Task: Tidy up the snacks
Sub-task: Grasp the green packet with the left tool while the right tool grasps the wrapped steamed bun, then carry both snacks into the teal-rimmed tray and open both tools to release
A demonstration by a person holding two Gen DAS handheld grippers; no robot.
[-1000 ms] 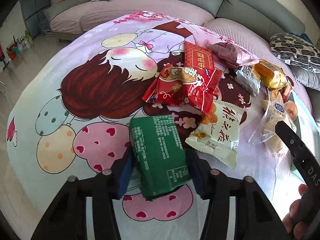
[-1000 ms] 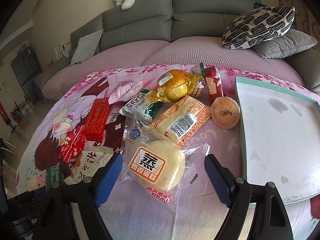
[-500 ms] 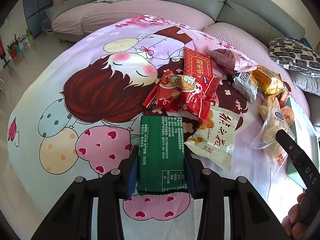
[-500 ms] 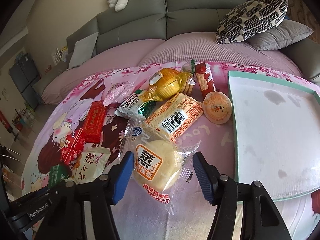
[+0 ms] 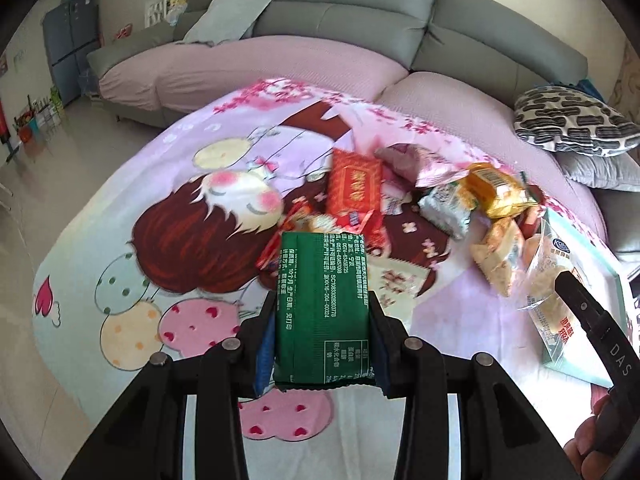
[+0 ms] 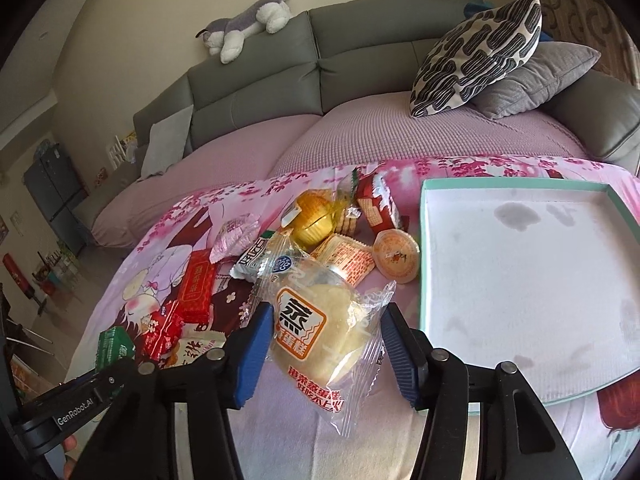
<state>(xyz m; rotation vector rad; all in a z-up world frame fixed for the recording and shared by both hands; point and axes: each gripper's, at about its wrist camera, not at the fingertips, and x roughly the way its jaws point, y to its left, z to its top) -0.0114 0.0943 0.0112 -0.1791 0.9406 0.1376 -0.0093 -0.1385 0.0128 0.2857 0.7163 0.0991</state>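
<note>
**A:** What has changed at the left gripper?

**B:** A second ago its blue pads stood clear on either side of the green packet; now they are pressed tight on its flanks, and the packet is off the cartoon blanket, hanging in the grip. So the pick is made, and what remains for it is carrying it to the teal-rimmed tray, at about three o'clock in the right wrist view.

**A:** And the right gripper?

**B:** Its jaws are closing, much narrower than before, around the clear-wrapped steamed cake. The pads look to be on the wrapper's loose edges, though I can't be sure they bite the cake itself. The pack seems lifted at its far end.

**A:** Any writing?

**B:** The cake's orange label shows a large "蒸" with "蛋糕" below. The green packet's back carries small white print, including "SC" and a long number. The left tool's arm, at eight o'clock in the right view, reads "GenRobot.AI"; the right tool's arm in the left view shows "DAS". The remaining snacks lie heaped around twelve o'clock, too blurred to read.
</note>
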